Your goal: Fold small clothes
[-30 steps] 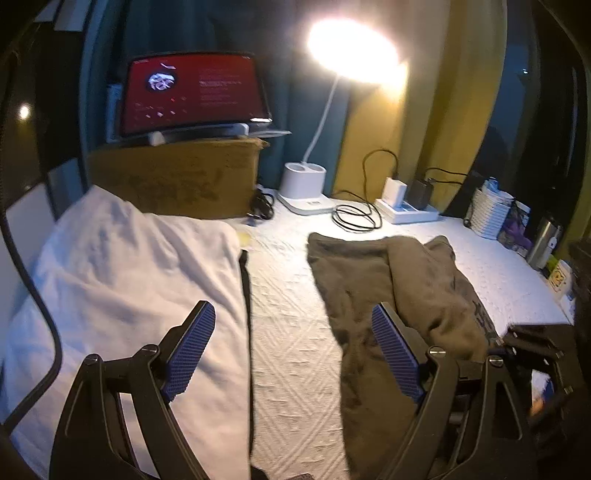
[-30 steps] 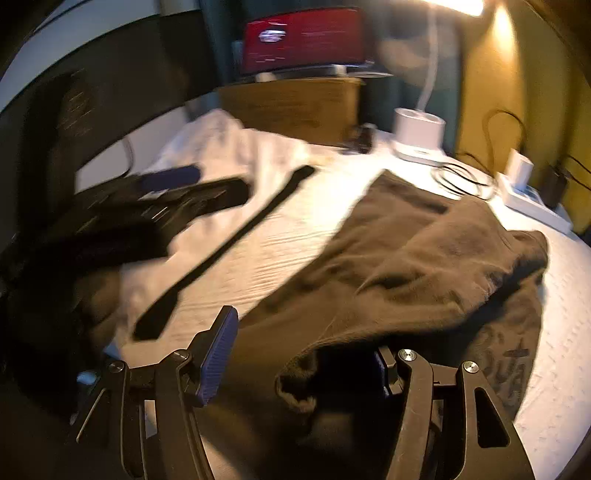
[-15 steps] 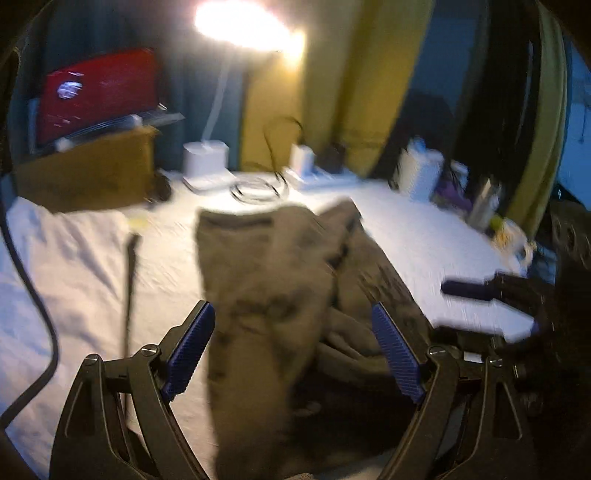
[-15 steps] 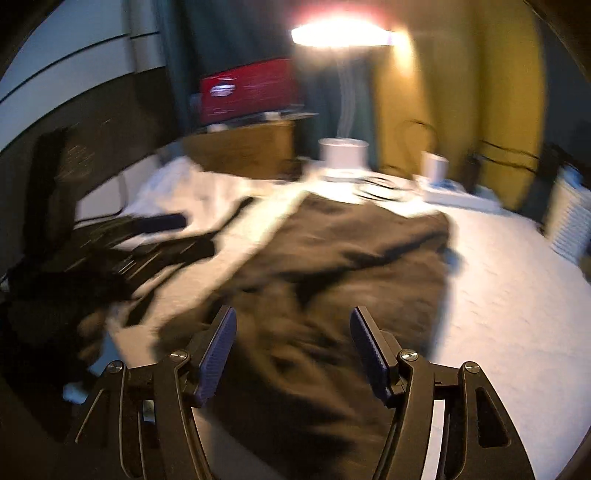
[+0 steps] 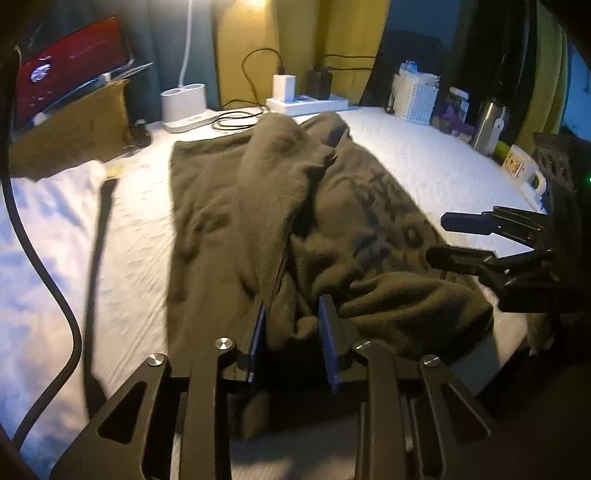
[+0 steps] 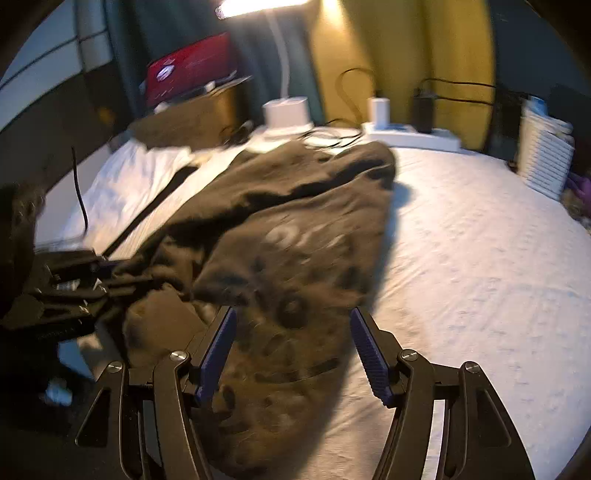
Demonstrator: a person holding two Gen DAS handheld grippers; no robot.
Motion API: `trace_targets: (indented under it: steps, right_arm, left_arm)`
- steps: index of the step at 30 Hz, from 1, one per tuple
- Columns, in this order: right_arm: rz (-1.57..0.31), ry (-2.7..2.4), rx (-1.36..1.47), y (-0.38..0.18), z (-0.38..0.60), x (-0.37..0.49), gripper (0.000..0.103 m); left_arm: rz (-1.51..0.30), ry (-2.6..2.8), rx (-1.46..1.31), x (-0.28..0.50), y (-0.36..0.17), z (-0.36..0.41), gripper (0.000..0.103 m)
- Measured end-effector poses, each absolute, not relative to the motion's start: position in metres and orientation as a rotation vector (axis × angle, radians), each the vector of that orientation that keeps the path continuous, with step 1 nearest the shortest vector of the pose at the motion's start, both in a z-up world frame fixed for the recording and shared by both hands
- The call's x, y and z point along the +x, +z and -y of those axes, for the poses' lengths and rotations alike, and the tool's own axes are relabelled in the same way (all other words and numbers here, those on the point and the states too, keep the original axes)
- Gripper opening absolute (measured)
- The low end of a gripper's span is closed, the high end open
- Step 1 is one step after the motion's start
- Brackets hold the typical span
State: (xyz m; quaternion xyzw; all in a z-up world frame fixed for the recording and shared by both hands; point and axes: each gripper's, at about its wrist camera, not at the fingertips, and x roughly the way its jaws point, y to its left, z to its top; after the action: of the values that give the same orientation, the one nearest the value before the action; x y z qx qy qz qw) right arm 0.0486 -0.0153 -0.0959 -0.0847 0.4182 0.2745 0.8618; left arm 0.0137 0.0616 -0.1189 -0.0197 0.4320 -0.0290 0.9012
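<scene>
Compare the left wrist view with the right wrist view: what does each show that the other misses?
Left only: the left tool closing with a bunched fold of the olive garment between its pads, and a steel bottle. Right only: the lit lamp head and the right tool open above the print. Both: garment, power strip, red screen.

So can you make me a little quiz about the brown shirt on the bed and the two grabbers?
1. True or false: the right gripper is pinching the olive-brown garment.
2. What bunches between the closing left gripper pads: (a) the black cord, (b) a fold of the garment, (c) the white pillow?
3. Fill in: the garment lies on the white ____.

Key: 1 false, its jaws stand open above the cloth. 2 b. 3 bedspread.
</scene>
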Motion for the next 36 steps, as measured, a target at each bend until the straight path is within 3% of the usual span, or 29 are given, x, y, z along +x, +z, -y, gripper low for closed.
trace_targets:
  steps: [10,11,14,15,36]
  right_arm:
    - [-0.889,0.644,-0.297,-0.113,-0.002,0.019,0.068]
    - [-0.886,0.642,-0.290,-0.111,0.001,0.019,0.069]
    - [-0.876,0.617,-0.264,-0.106,0.011,0.023,0.069]
    - [-0.872,0.607,-0.254,-0.104,0.015,0.025,0.069]
    - [-0.891,0.419,-0.121,-0.094,0.086,0.100,0.069]
  left_arm:
    - [-0.934,0.071,-0.073,-0.009,-0.101,-0.089,0.024]
    - [-0.918,0.079,-0.059,-0.008,-0.095,-0.089,0.028]
    - [-0.857,0.086,-0.042,-0.001,-0.081,-0.086,0.072]
    - [-0.834,0.083,-0.036,0.003,-0.077,-0.085,0.075]
    - [-0.886,-0.111,0.425,0.152,-0.114,-0.015,0.074]
